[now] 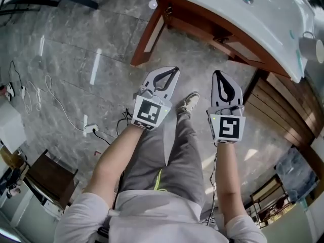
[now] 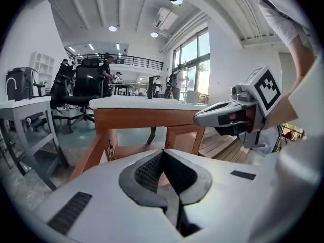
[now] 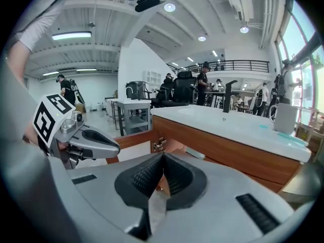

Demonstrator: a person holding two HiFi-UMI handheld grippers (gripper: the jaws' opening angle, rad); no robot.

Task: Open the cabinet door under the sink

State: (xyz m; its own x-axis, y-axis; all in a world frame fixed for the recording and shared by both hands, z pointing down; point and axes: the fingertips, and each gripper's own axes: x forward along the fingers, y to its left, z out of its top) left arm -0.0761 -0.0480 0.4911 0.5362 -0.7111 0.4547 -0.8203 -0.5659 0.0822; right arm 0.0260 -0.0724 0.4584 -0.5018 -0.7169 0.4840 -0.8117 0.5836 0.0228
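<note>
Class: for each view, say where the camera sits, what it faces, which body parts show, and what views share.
Head view: on the head, facing steeply down; arms, legs, left tool, right tool.
Left gripper view: on left tool, facing the sink; right arm.
Right gripper view: on right tool, facing the sink; left arm.
Shared: all show the sink.

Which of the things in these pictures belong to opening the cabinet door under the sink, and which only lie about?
For the job: left gripper, right gripper (jaws of both together), wooden cabinet, cabinet door, white sink.

Lying about: white cup on the sink top, power strip, cables on the floor.
</note>
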